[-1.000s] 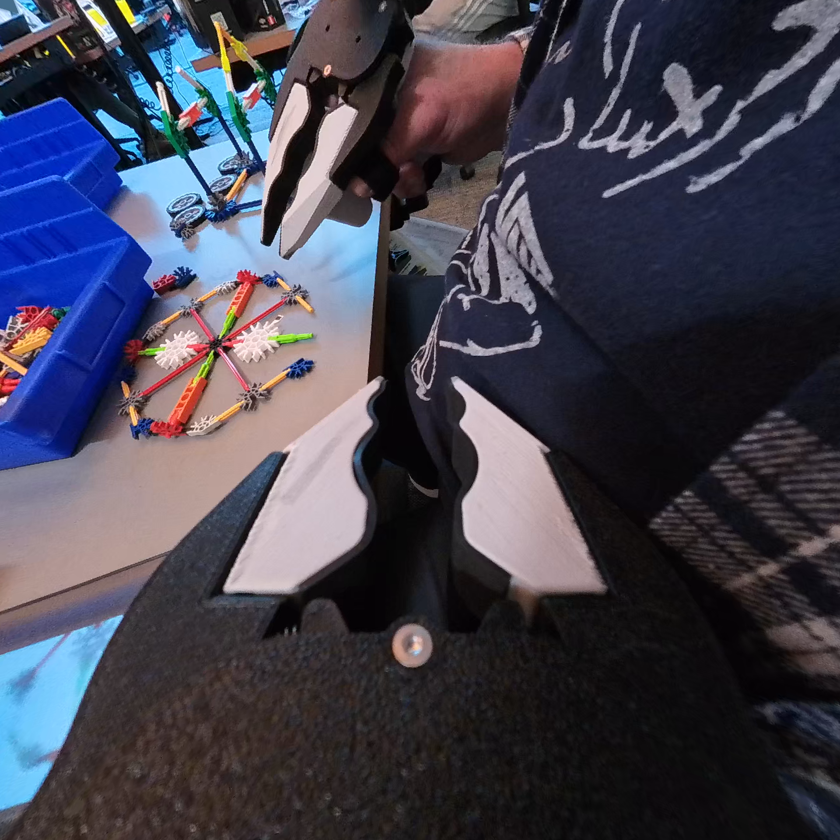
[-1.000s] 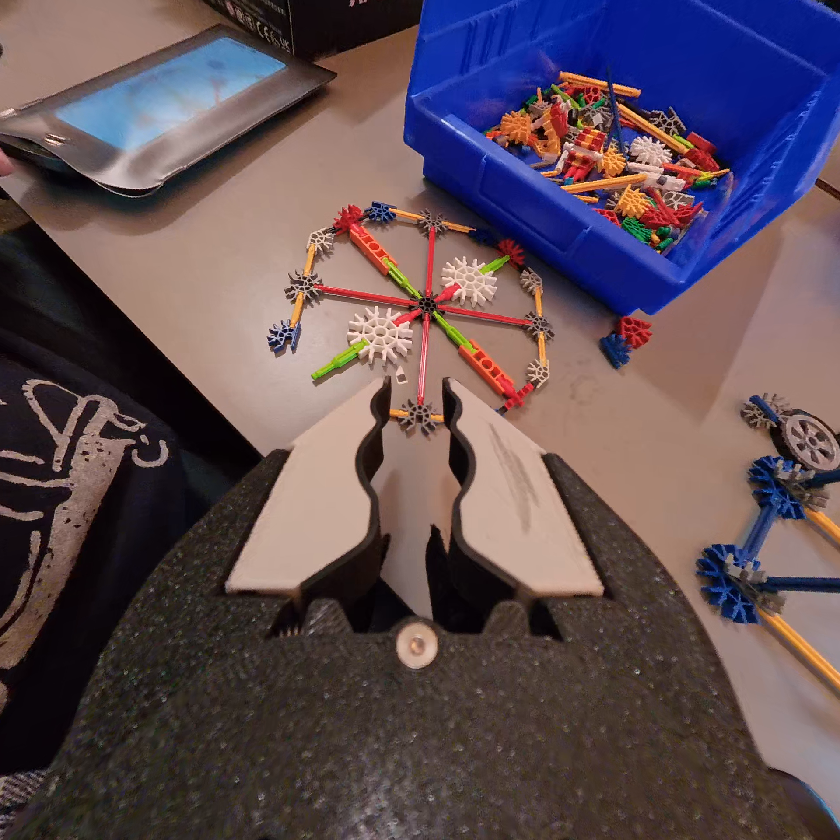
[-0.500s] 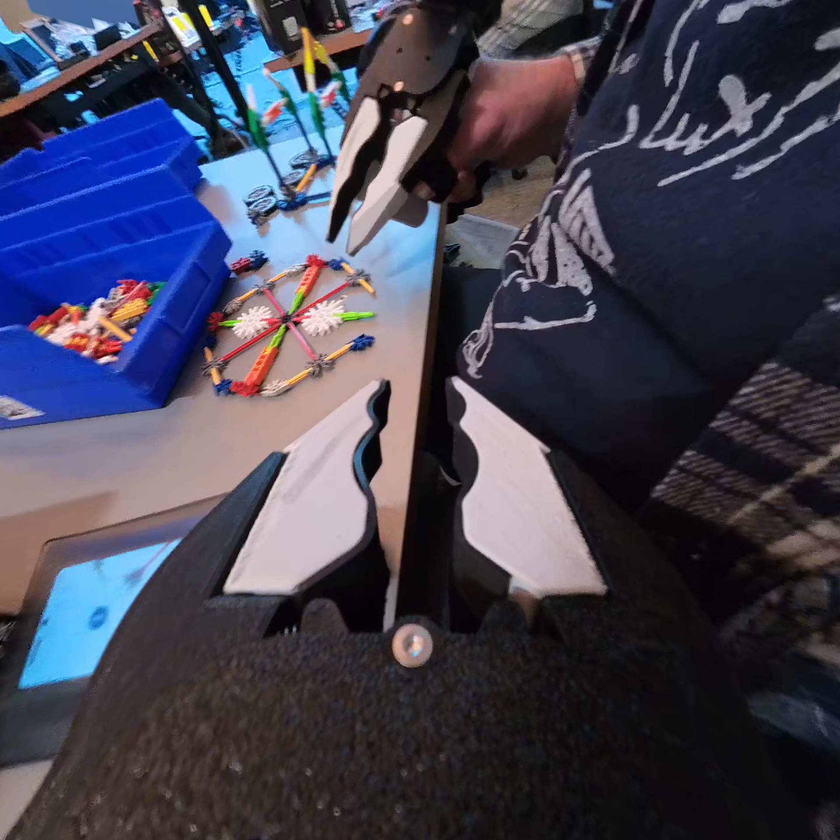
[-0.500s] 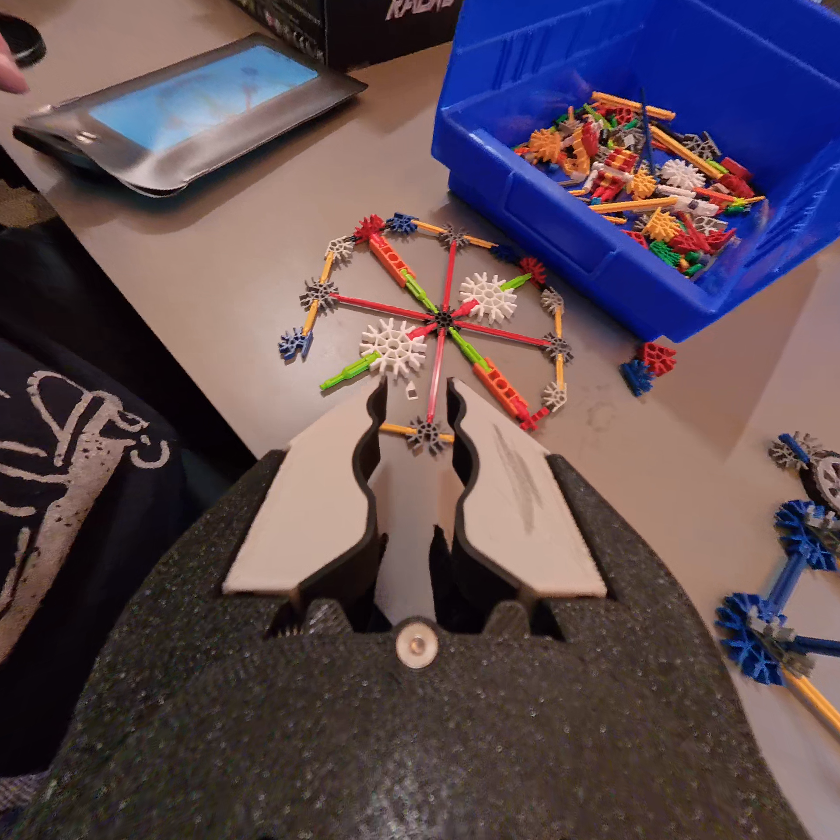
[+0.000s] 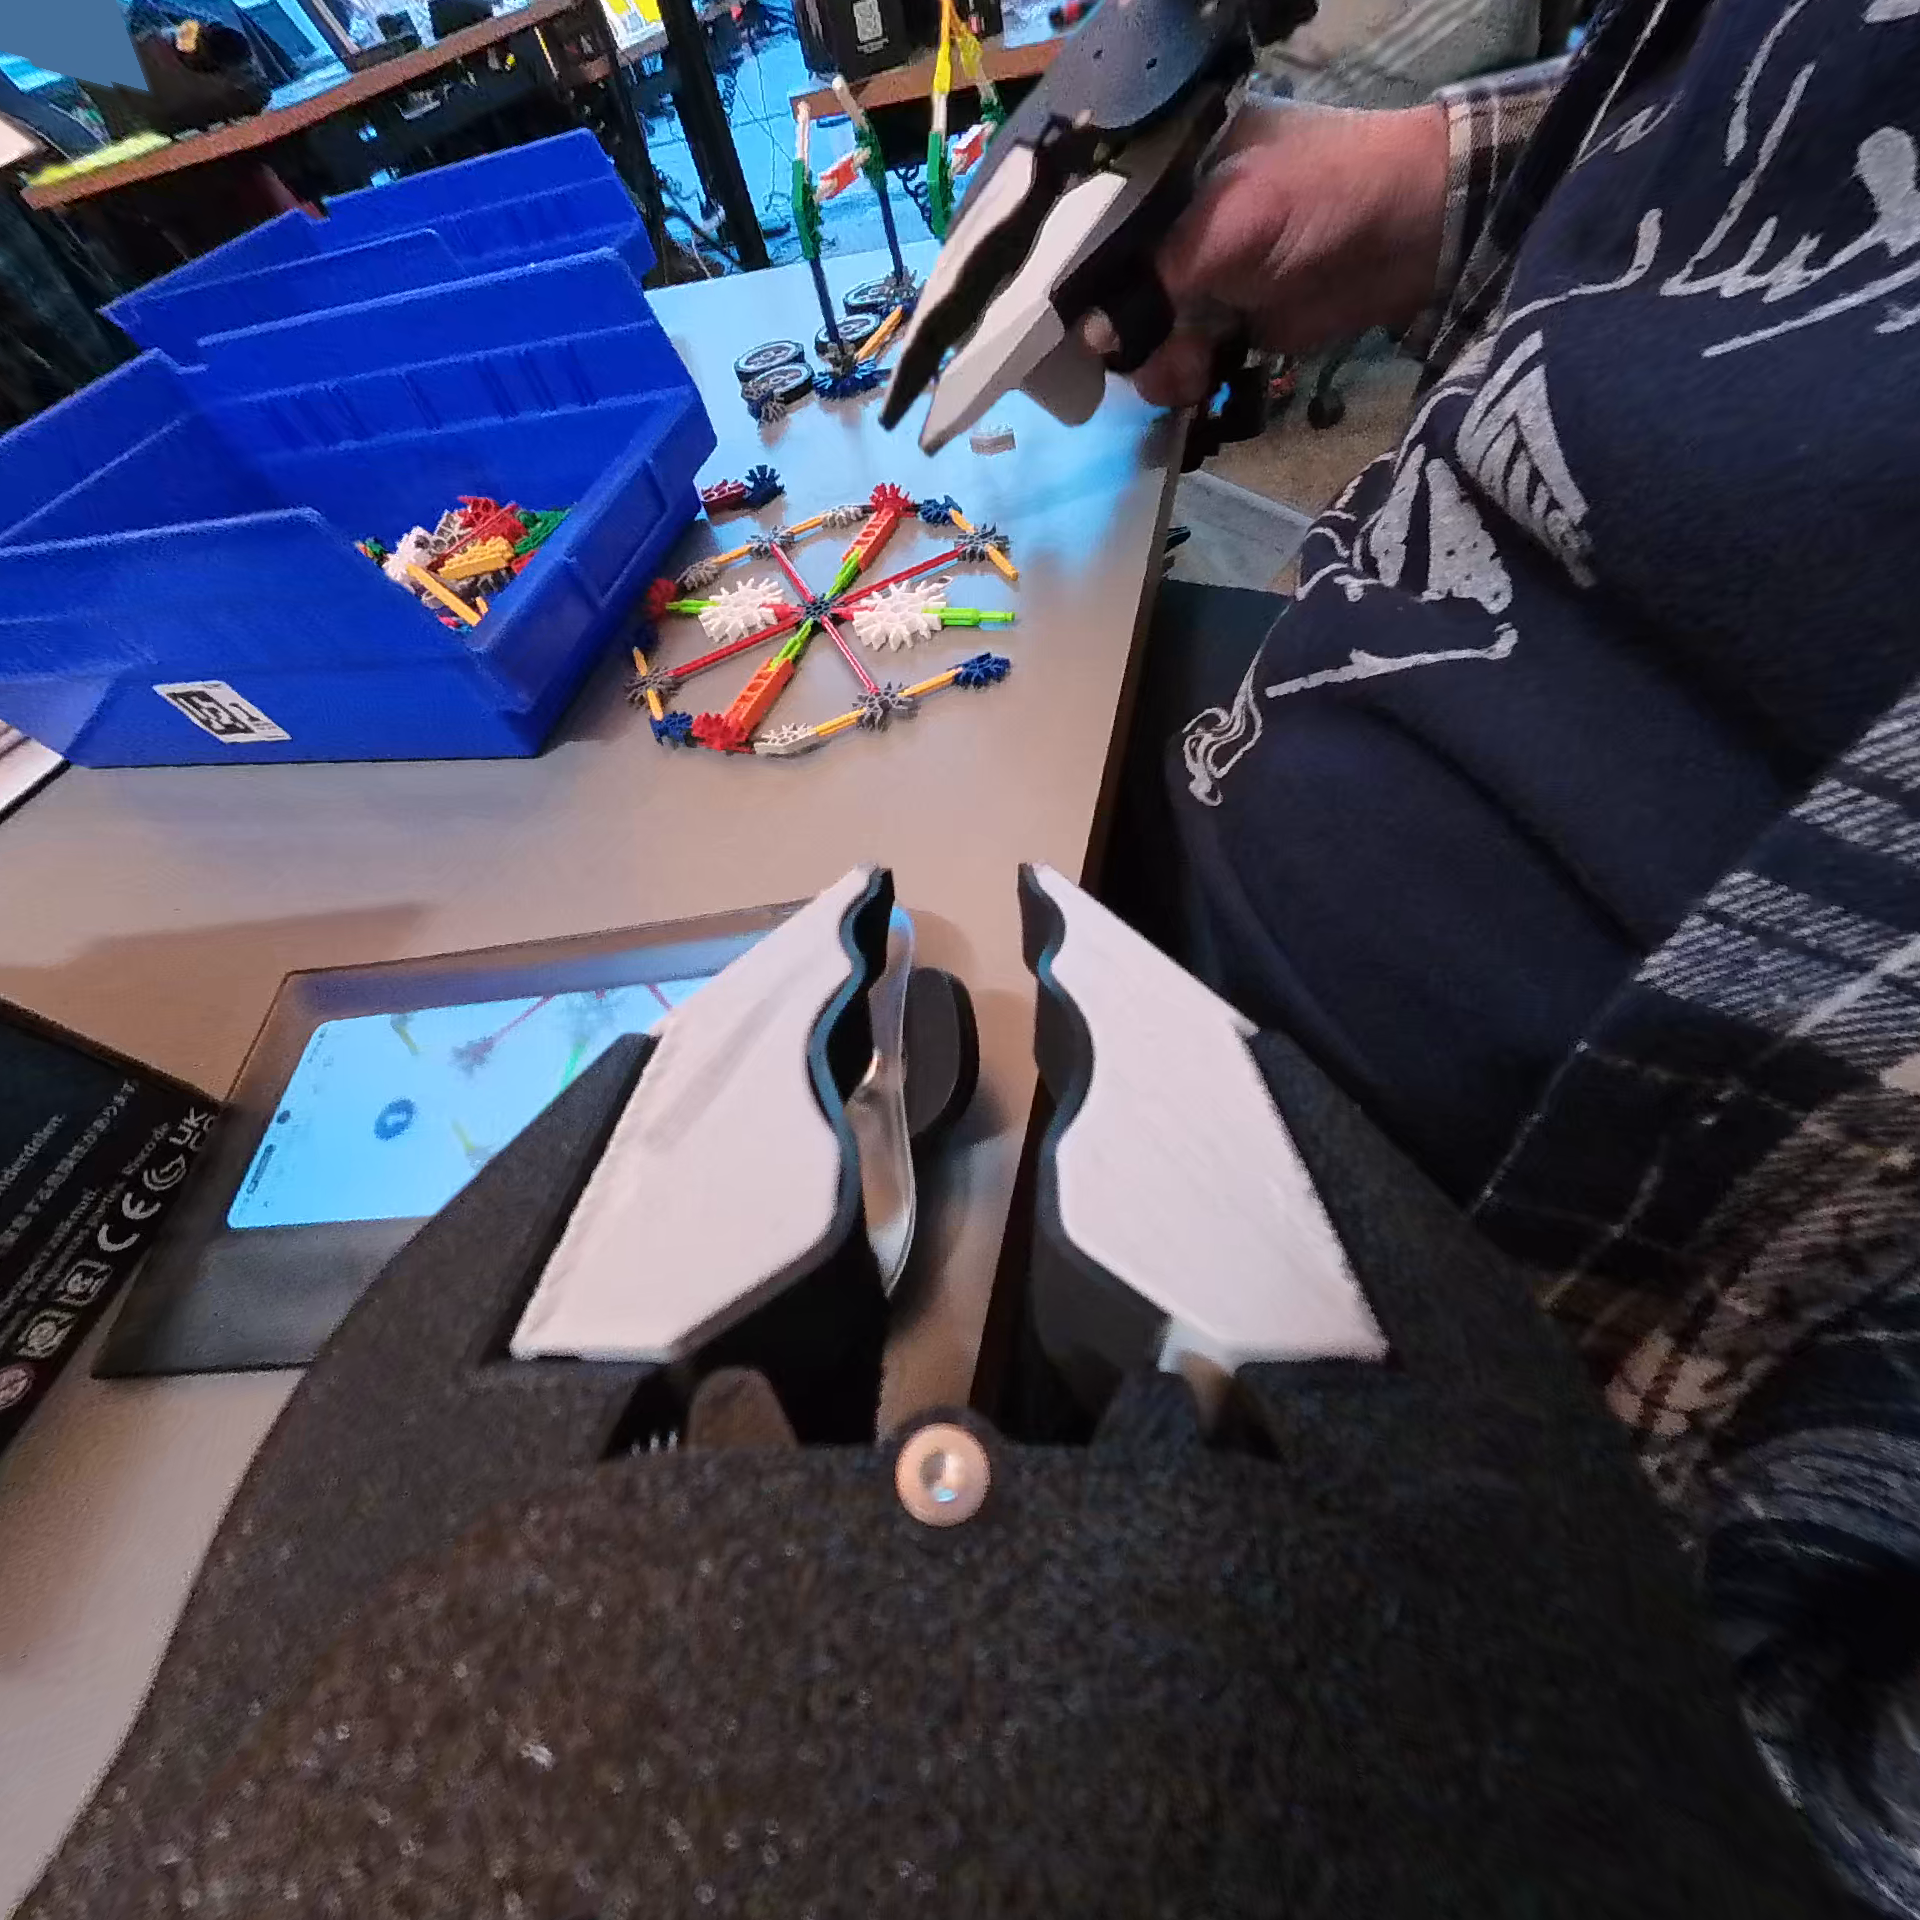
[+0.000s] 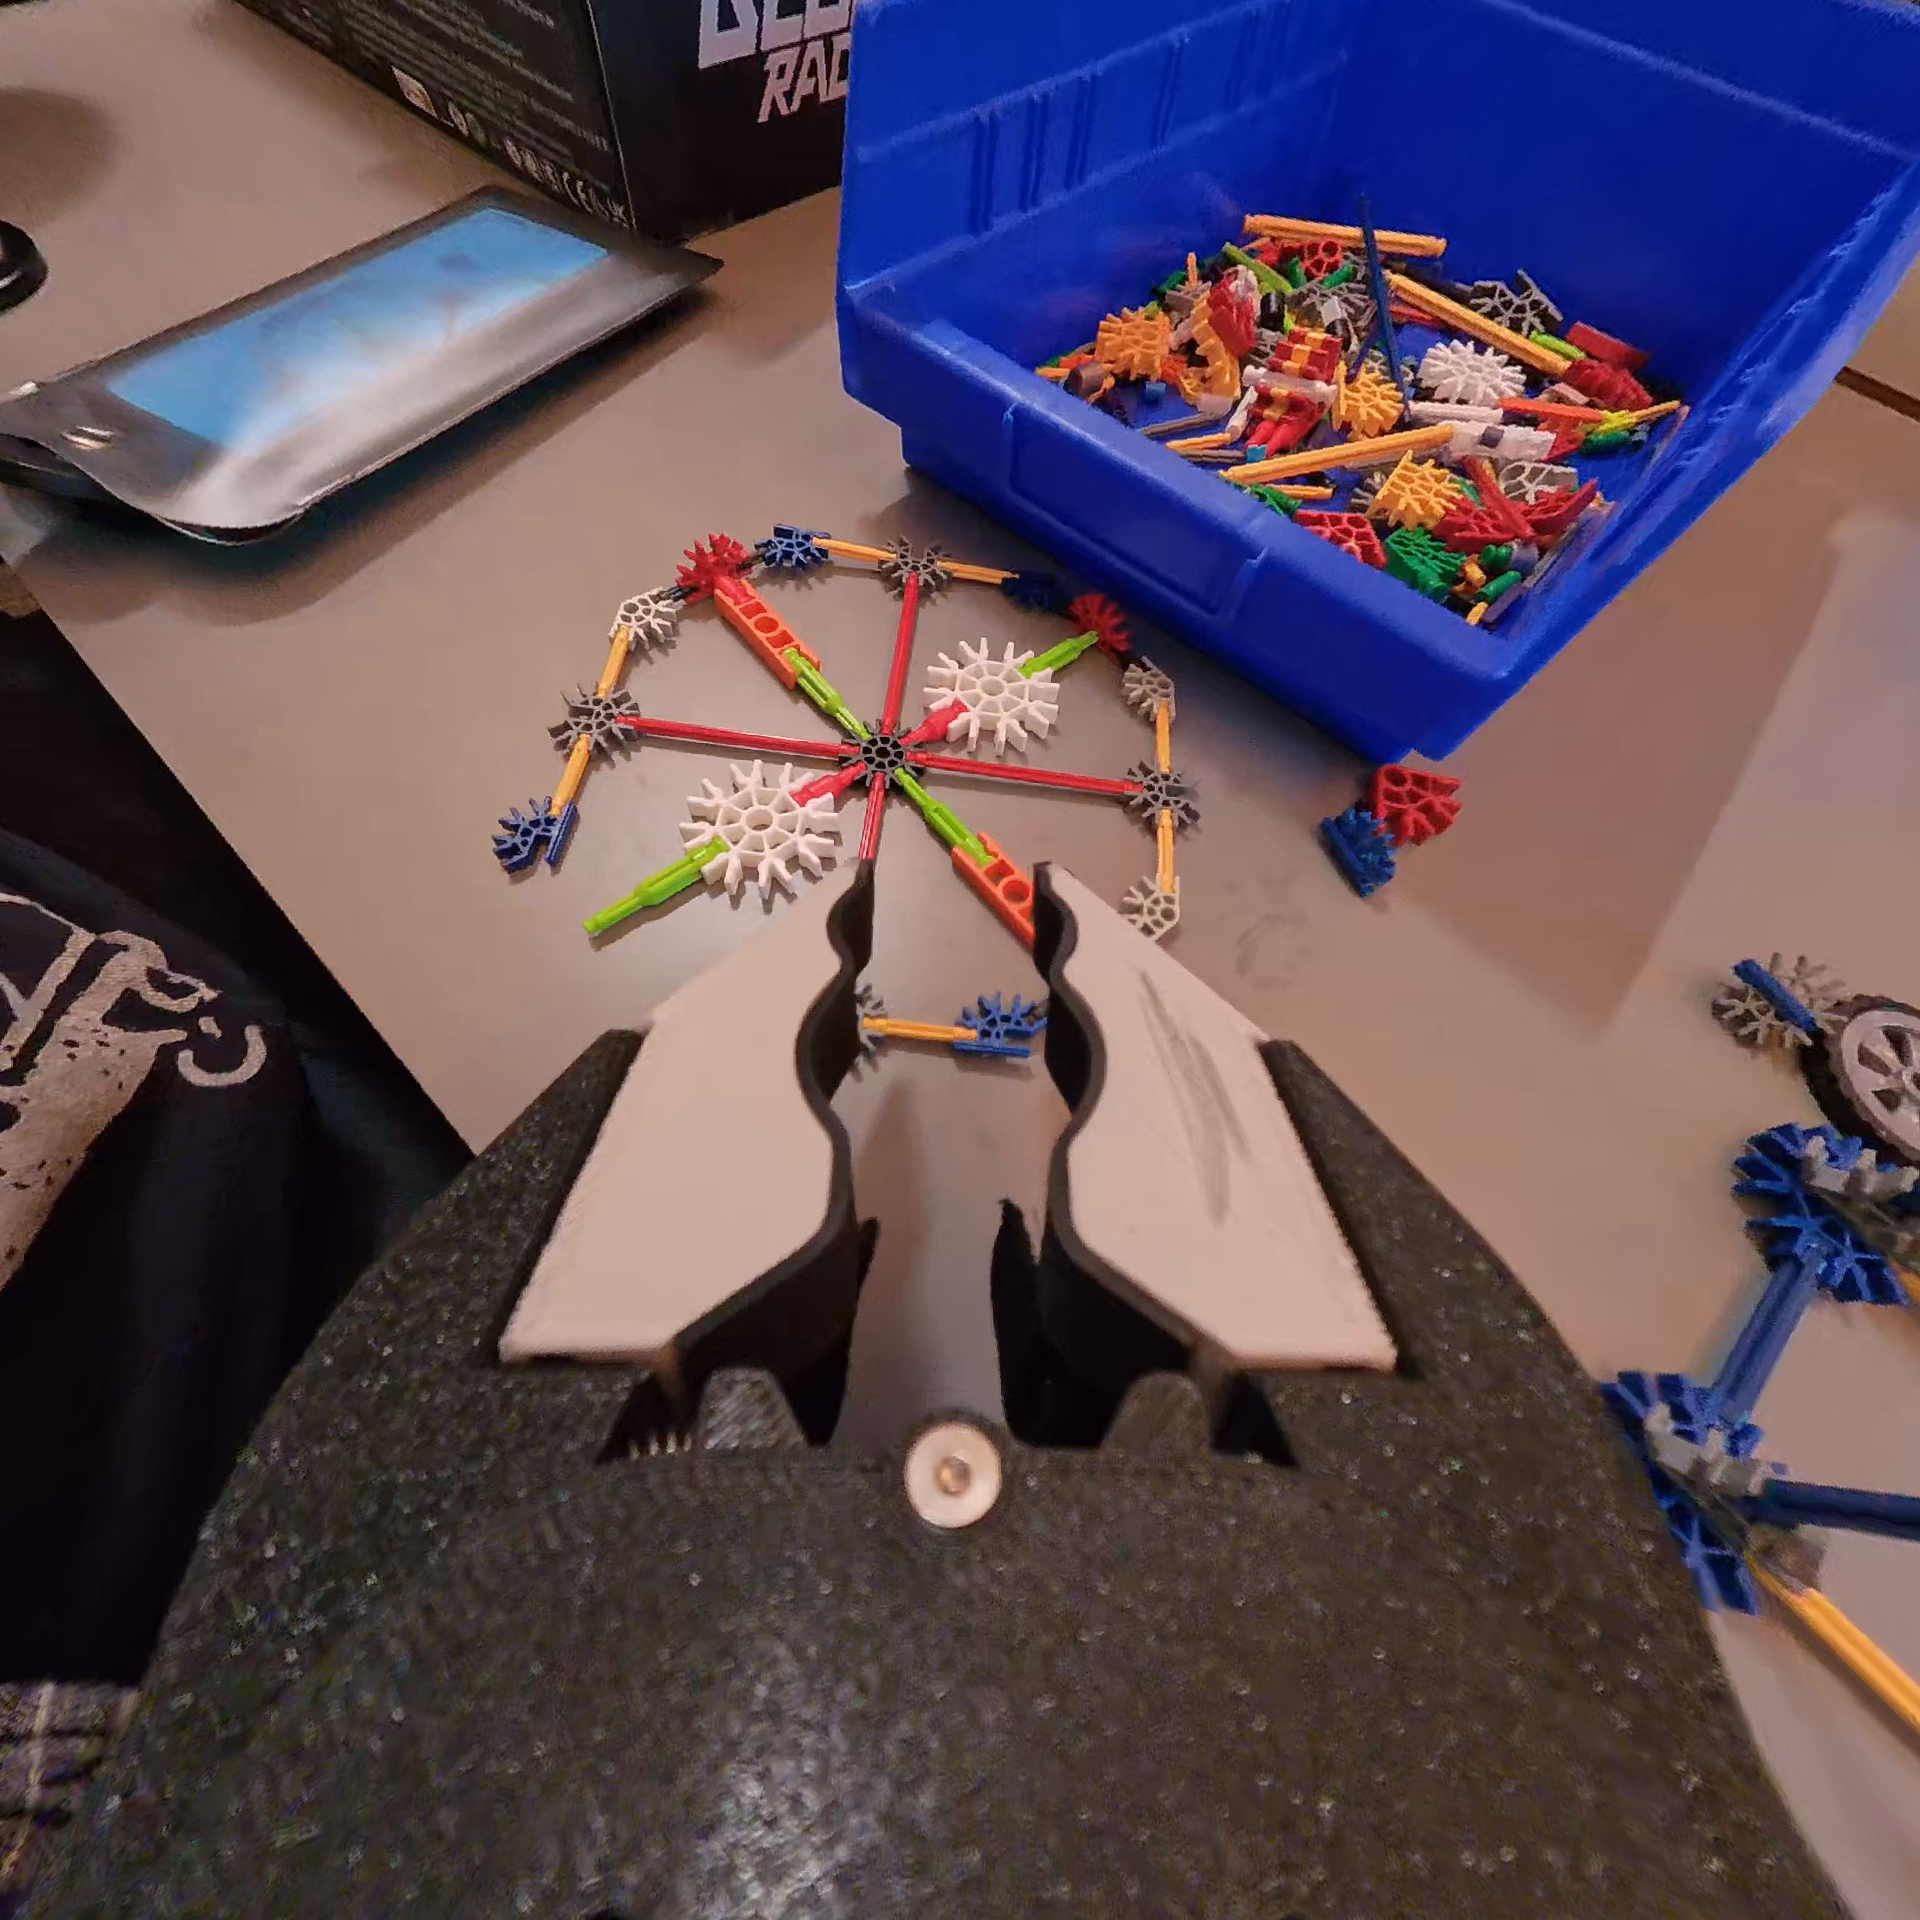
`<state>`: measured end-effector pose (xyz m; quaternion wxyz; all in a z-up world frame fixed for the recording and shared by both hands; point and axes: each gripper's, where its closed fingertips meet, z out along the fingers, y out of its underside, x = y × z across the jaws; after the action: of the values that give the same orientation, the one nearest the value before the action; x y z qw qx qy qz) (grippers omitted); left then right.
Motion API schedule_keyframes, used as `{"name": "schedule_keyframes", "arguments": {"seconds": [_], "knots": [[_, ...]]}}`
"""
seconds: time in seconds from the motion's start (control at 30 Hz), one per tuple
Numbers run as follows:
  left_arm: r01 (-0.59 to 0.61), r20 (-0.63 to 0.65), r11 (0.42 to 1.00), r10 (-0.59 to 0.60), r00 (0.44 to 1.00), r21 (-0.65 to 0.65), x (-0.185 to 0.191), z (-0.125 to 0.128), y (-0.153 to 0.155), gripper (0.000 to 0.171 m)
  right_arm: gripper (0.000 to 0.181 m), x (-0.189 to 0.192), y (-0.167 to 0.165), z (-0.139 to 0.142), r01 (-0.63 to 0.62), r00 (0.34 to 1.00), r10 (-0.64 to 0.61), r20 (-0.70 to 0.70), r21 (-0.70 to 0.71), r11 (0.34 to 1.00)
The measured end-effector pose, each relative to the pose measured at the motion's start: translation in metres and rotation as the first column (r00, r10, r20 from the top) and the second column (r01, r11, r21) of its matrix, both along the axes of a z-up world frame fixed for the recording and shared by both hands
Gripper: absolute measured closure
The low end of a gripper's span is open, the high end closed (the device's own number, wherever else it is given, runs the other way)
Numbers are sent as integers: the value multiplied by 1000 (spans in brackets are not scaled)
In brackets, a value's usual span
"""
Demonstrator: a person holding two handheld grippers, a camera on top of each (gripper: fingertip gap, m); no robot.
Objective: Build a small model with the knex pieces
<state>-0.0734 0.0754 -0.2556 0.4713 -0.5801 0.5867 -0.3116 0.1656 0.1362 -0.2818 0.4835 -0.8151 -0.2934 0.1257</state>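
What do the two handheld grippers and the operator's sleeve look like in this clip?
Both the left gripper and the right gripper have speckled black bodies, a silver screw and pale grey fingers with wavy black inner edges. The right finger bears dark scuff streaks. The sleeve is plaid.

Your left tool (image 5: 954,904) points forward and slightly down, jaws parted with a clear gap, nothing between them. Your right tool (image 6: 954,904) tilts downward, jaws likewise apart and empty. Your right hand (image 5: 1288,249) wraps its grip, wrist emerging from a plaid cuff, fingers curled around the handle.
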Motion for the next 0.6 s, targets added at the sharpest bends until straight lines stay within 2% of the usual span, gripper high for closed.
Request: {"name": "schedule_keyframes", "arguments": {"seconds": [0.27, 0.6], "knots": [[1, 7, 1000, -1, 1000, -13, -5, -4, 3, 148, 147, 2, 4, 2, -24, 1000, 24, 4, -16, 1000], [13, 12, 1000, -13, 1000, -28, -7, -6, 5, 148, 144, -3, -4, -5, -110, 991, 115, 68, -72, 991]]}}
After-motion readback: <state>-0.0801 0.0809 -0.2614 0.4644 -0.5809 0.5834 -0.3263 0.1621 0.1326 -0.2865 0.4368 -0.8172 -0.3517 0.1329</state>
